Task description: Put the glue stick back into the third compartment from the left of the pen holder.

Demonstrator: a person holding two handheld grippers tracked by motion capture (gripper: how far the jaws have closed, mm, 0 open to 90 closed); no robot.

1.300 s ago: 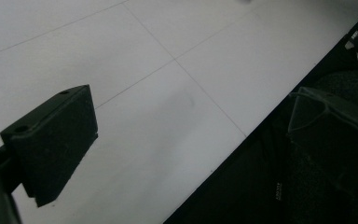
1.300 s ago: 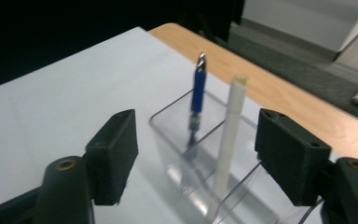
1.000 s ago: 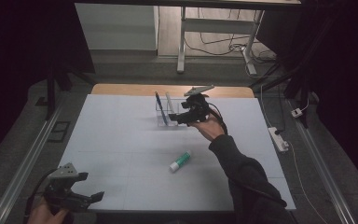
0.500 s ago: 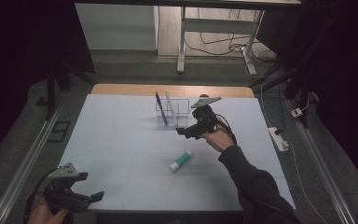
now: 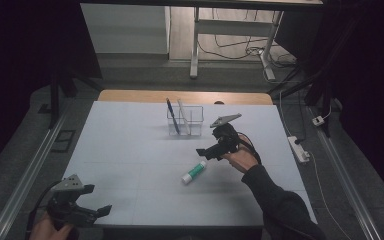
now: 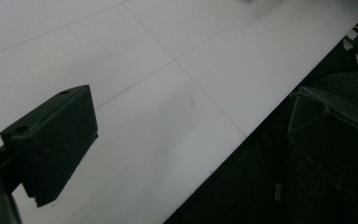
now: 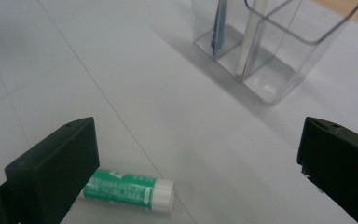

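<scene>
A green and white glue stick (image 5: 193, 172) (image 7: 130, 188) lies on its side on the white table (image 5: 130, 150). My right gripper (image 5: 206, 151) (image 7: 196, 168) hovers open just above and behind it, nothing between the jaws. A clear plastic holder (image 5: 185, 121) (image 7: 265, 51) with divided compartments stands at the back, with a blue pen (image 5: 172, 115) (image 7: 218, 23) and a white stick (image 5: 183, 114) (image 7: 251, 37) leaning in separate compartments. My left gripper (image 5: 94, 212) (image 6: 186, 140) stays open at the table's near left corner, over bare table and the front edge.
A strip of brown wood (image 5: 180, 96) shows beyond the white table top. A power strip (image 5: 298, 148) lies on the floor to the right. Metal rails (image 5: 30, 170) run along both sides. The table's front edge (image 6: 242, 140) crosses the left gripper view diagonally.
My right gripper has drawn back from the clear holder toward the near side and lowered over the glue stick. The left gripper has stayed put.
</scene>
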